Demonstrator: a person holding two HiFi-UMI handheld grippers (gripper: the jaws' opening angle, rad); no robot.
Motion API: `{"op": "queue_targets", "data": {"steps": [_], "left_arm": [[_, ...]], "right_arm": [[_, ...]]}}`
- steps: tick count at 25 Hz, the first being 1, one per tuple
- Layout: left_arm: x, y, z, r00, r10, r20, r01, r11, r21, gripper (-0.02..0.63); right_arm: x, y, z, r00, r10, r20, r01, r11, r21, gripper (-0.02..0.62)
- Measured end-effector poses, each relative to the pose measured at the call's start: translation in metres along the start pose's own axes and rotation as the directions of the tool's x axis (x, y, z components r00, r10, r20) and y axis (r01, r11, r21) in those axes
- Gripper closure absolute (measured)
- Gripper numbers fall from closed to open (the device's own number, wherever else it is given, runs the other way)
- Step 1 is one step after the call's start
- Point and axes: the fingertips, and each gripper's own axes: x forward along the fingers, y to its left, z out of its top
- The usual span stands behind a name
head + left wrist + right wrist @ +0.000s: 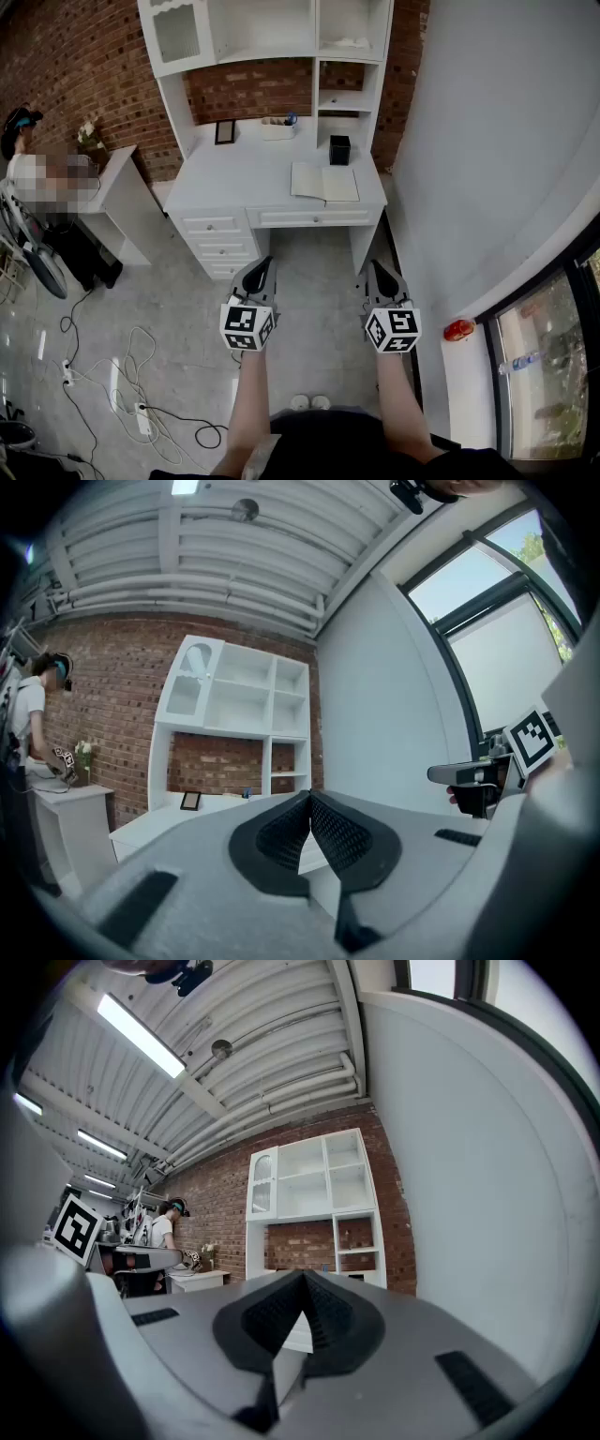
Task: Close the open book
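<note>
**A:** Where is the open book [324, 182]?

**B:** It lies flat on the white desk [225, 183], toward the right end of the top. From the two grippers it sits at about twelve o'clock and well apart from both. A small black container [339, 149] stands just beyond it, at roughly one o'clock from the book. A picture frame [225, 131] leans further off at ten o'clock.

**A:** And the tools?

**B:** The left gripper [267, 262] has its ribbed pads pressed together with nothing between them. The right gripper [374, 264] is the same, tips meeting and empty. Both are held level and aimed at the desk.

**A:** How do you expect the book to handle?

**B:** It looks thin, more like a notebook, so I'd judge it light. The pale pages are probably soft and will bend rather than lift as one slab. On that smooth painted top it may well slide if it is pushed from the side.

**A:** So where should it be taken?

**B:** At the outer edge of one half, say the edge at the book's nine o'clock. Catch cover and pages together there, not a single leaf. Swing that half over the spine toward three o'clock. The other gripper could rest on the far half to keep it from slipping. Either the jaws must part first, or a closed tip must slide under the edge.
</note>
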Motion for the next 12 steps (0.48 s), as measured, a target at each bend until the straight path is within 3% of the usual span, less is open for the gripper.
{"op": "queue_targets", "data": {"steps": [12], "left_arm": [[0.0019,-0.0025,-0.0077,1.000,-0.009,-0.005,0.009,1.000,-0.015,0.597]], "right_arm": [[-0.0019,0.0012,-0.0020,1.000,0.003,0.001,-0.003,1.000,0.008,0.597]]}}
